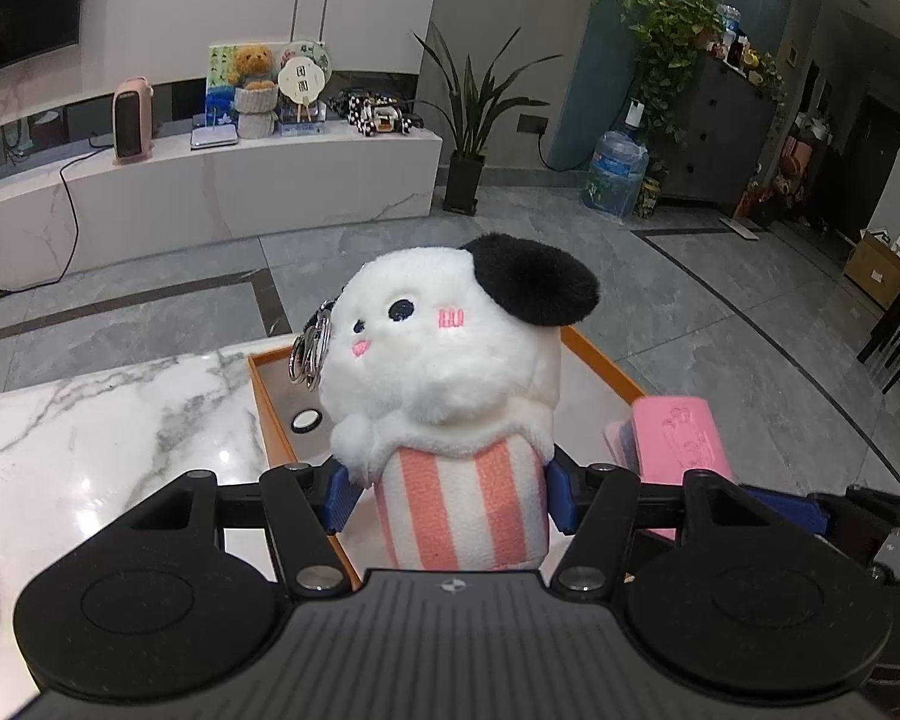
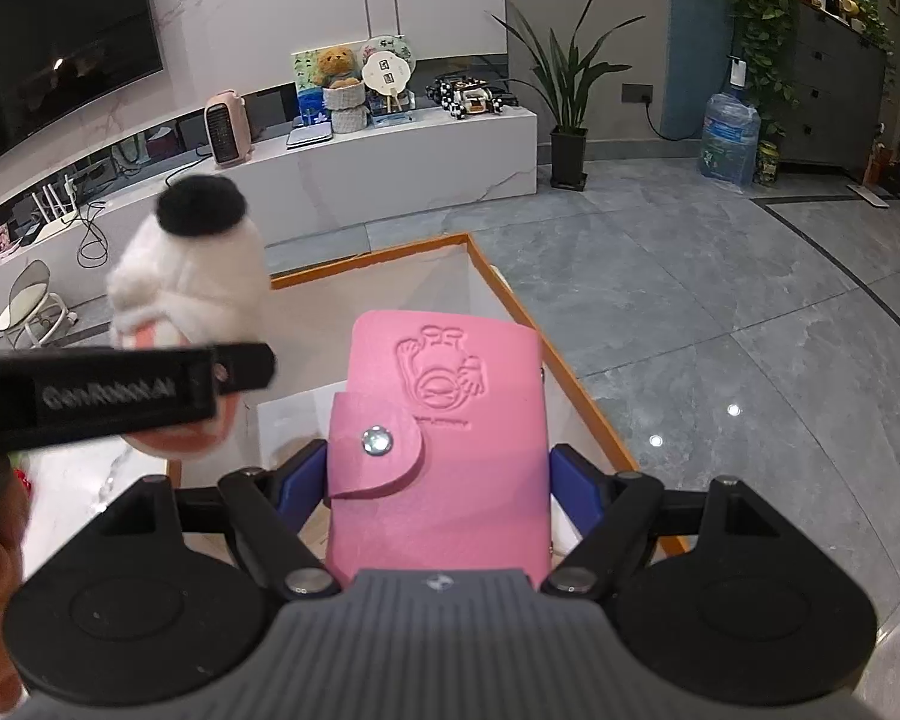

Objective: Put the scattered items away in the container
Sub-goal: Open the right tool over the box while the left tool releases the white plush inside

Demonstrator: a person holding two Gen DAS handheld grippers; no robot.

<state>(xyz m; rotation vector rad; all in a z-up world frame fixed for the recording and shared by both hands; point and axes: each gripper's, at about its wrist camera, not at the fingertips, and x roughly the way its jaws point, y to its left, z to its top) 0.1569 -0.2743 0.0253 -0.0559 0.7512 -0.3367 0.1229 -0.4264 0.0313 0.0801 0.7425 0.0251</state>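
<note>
The left gripper [image 1: 450, 495] has its blue pads closed on the striped lower body of a plush toy [image 1: 444, 360], jaws standing fairly wide because the toy is bulky; the toy's white head and black ear rise upright above the fingers, and a metal key ring [image 1: 309, 354] hangs from its left side. The right gripper [image 2: 438, 480] clamps a pink leather pouch [image 2: 444, 438] across its width, snap flap facing the camera, jaws likewise wide around it. Both loads hang above the orange-rimmed box [image 2: 576, 384], which sits on the marble tabletop [image 1: 102, 420] at its right end; the toy is over the near left part of the box, the pouch just to its right, and the two grippers are close beside each other.

The step in hand looks like the lowering and release of both items into the box. To do it well, each load should sink below the orange rim before the jaws part, so nothing bounces off the edge; the toy is top-heavy and will likely topple once freed, so letting it go low helps. A small round black-and-white object [image 1: 305, 421] already lies on the box floor at the left; the toy should land clear of it. Keeping the two grippers from knocking together matters, so releasing one item and then the other seems safer.
</note>
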